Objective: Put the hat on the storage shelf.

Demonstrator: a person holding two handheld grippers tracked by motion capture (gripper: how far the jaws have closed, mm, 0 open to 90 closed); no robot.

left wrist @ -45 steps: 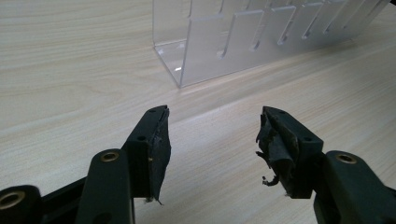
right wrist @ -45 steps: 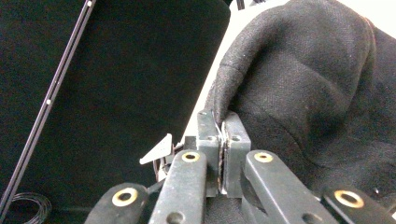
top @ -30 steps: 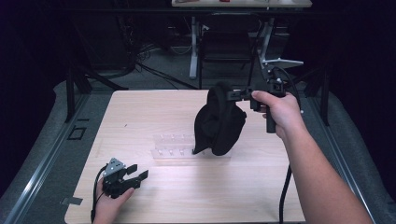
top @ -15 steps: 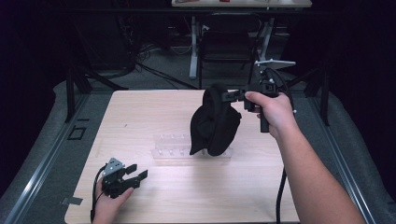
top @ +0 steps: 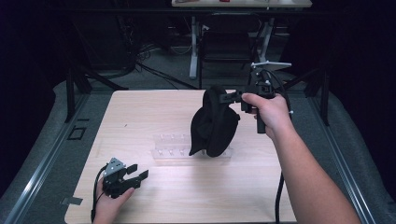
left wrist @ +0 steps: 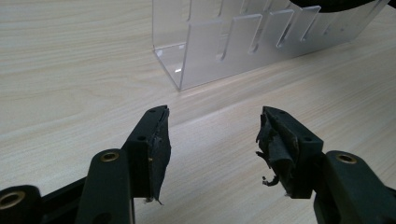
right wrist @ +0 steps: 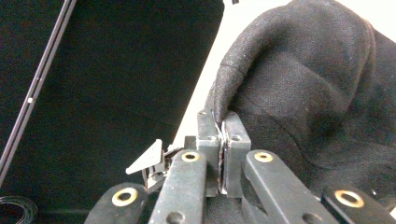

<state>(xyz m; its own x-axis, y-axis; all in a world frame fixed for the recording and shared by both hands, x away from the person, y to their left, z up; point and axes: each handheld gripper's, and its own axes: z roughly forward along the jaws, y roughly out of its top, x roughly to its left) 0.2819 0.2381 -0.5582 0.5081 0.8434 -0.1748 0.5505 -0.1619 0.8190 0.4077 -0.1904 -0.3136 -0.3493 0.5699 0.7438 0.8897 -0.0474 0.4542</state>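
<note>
Pinching black cloth (top: 212, 123) in right tool (top: 232, 97)

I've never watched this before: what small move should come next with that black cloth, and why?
Probably lower it a little more. The right gripper pinches the black cloth by its top edge, hanging over the clear rack, while the left gripper rests open on the table.

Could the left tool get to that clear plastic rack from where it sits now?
Probably yes: the left tool is open, with bare table between it and the clear rack.
</note>
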